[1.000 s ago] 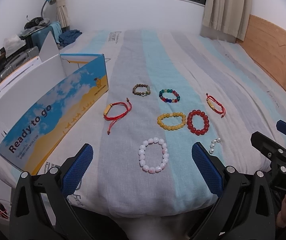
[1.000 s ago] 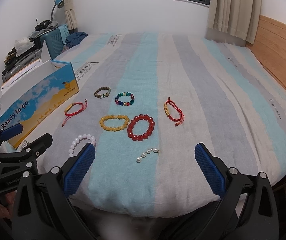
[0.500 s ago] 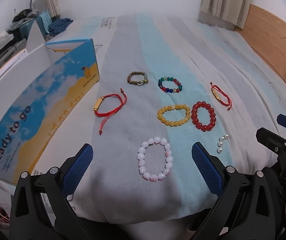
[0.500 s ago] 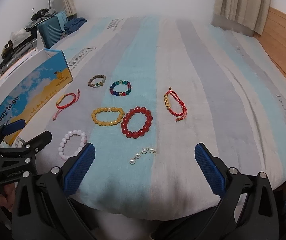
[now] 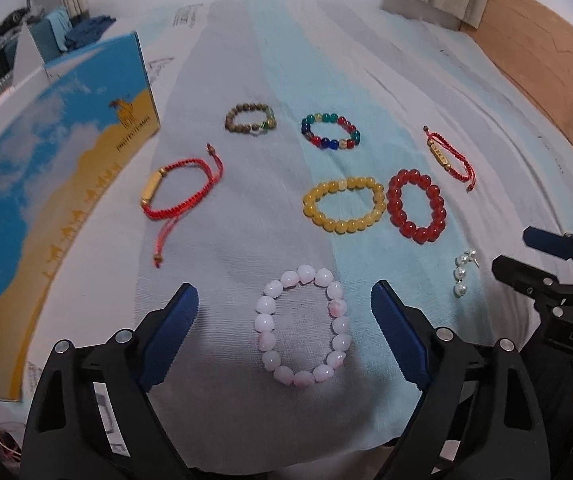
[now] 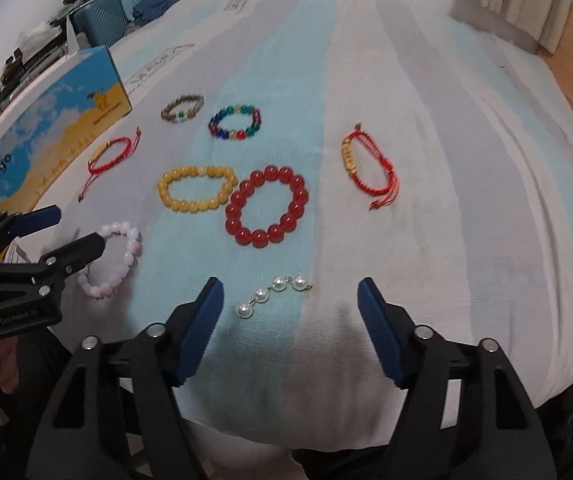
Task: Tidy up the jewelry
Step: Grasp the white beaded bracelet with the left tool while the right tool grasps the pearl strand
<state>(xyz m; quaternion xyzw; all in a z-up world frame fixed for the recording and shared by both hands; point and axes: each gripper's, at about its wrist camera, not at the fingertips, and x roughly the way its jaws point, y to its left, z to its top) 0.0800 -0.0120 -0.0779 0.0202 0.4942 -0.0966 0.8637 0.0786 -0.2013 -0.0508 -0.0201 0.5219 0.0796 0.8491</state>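
A: What lies biggest here?
B: The bed with its striped sheet of grey, pale blue and white; at its left edge stands an open cardboard box printed with blue sky and yellow sand.
A: And the grippers?
B: The left gripper has its blue-padded jaws apart, just lately closing in; the round bracelet of pale pink beads lies flat on the sheet between them, the pads clear of it. The right gripper stands narrower, its jaws also just closing; the short strand of white pearls lies between them, untouched – neither holds anything.
A: The other jewellery?
B: Loose on the sheet, further in: a bracelet of big red beads just beside one of yellow beads; a multicoloured glass-bead bracelet; a brown wooden-bead bracelet; two red cord bracelets with gold tubes – one near the box, one far right.
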